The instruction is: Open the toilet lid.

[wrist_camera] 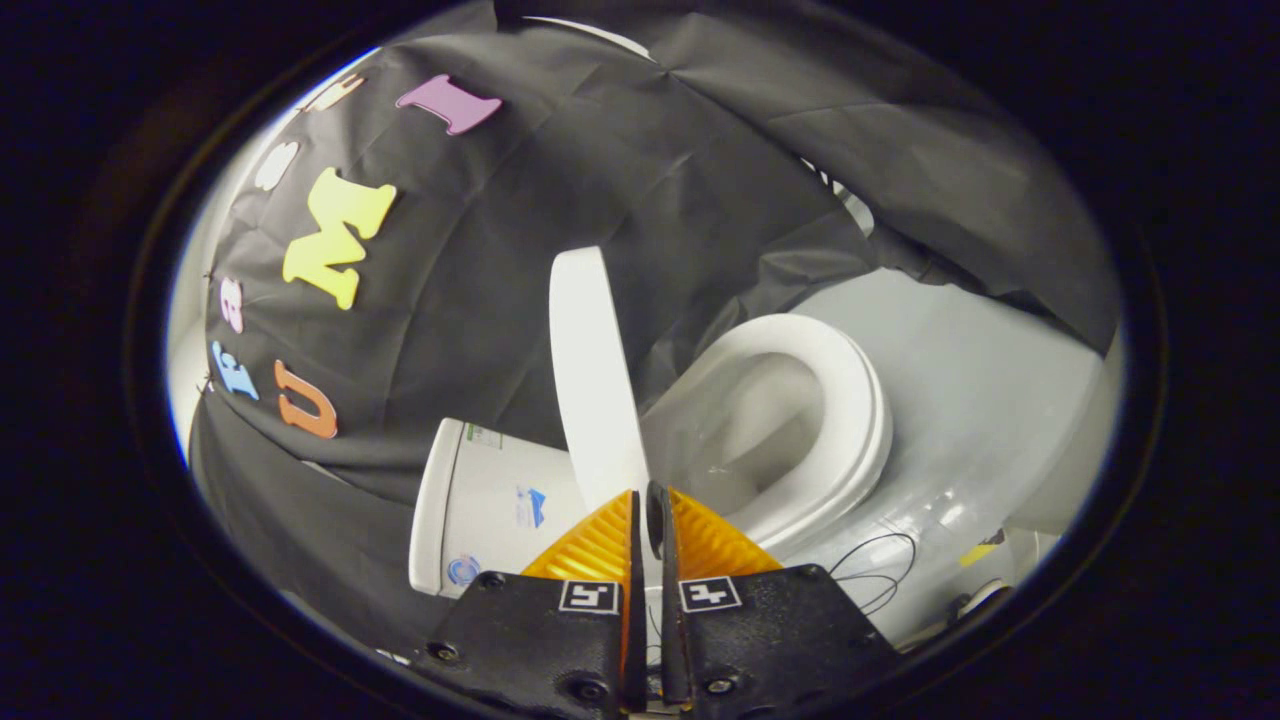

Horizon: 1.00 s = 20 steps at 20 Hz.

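The white toilet lid (592, 370) is raised and stands away from the seat, seen nearly edge-on. Its near end reaches down to my fingertips (610, 520). My gripper (650, 497) has its two fingers closed almost together, with only a thin dark slit between them and nothing pinched there. The lid lies just ahead of the tips, over one finger; whether it touches is unclear. The white seat ring (850, 400) lies uncovered around the bowl (760, 420), beyond the fingers on the other side of the lid.
The white cistern (490, 500) sits beside the lid's hinge end, against the black cloth wall (500, 260). A pale floor (980, 390) spreads past the seat. Thin dark cables (880, 570) loop on the floor near the bowl's base.
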Tool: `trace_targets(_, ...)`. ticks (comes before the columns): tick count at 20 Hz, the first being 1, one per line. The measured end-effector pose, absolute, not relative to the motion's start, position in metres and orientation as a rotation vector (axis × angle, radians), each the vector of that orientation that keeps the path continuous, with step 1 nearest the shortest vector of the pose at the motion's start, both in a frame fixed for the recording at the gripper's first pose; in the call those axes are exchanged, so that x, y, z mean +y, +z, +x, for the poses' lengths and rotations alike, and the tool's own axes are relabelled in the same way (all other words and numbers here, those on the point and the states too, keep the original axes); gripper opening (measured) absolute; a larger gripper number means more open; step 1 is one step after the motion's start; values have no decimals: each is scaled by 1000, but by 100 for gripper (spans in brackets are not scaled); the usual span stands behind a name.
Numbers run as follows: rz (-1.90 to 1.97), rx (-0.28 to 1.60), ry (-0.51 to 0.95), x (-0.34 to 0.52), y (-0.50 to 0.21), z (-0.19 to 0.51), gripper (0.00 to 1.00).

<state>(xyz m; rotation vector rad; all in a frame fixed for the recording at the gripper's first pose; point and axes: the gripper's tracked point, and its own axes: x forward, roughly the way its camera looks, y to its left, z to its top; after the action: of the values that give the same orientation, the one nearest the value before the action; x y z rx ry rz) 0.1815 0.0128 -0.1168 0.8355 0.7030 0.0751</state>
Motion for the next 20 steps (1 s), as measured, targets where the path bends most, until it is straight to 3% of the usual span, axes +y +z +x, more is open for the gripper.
trace_targets(20, 643, 662, 199, 97, -66, 185, 10)
